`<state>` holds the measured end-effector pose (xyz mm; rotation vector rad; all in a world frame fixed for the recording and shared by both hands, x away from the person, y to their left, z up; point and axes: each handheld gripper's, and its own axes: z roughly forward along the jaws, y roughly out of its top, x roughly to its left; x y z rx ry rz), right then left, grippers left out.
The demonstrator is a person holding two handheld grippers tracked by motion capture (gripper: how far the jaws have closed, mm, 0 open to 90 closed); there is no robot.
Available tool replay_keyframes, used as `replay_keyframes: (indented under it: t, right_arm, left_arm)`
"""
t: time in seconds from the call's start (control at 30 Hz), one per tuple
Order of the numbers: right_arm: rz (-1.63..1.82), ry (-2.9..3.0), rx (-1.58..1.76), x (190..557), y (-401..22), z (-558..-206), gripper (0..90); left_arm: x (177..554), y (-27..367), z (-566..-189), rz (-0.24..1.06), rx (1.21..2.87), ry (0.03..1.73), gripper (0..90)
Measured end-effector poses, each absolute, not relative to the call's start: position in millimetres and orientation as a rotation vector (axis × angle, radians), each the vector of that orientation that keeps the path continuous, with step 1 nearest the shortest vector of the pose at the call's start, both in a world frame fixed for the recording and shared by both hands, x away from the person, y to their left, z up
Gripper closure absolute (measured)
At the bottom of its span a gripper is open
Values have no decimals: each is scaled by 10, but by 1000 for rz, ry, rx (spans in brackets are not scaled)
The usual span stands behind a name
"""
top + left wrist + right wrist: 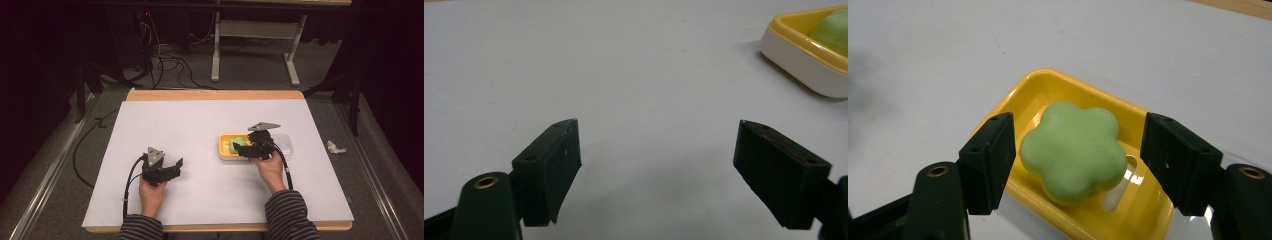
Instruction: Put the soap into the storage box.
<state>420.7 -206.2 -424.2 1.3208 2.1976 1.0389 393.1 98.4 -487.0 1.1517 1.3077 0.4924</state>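
Right tongs (1075, 150) straddle green flower soap (1074, 151) in yellow dish (1035, 87), pads nearly touching, not gripping; next, squeeze and lift. Left tongs (656, 172) wide open, empty, over worktop (624, 65).

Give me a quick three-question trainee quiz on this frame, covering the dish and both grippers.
1. What lies in the yellow dish?
A. a green flower-shaped soap
B. a red sponge
C. a white brush
2. True or false: the left gripper has something between its fingers.
3. Fill in: the fingers of the right gripper stand on either side of the ____.

Key: 1 A; 2 false, there is nothing between them but white table; 3 soap.
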Motion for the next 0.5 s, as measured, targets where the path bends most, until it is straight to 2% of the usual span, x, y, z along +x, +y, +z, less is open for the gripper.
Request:
replay_keyframes:
  t: [0.5]
  right_arm:
    - [1047,2183,1310,4096,-2154,-4190,311]
  left_arm:
    - [3932,982,-4871,494,1153,1309,197]
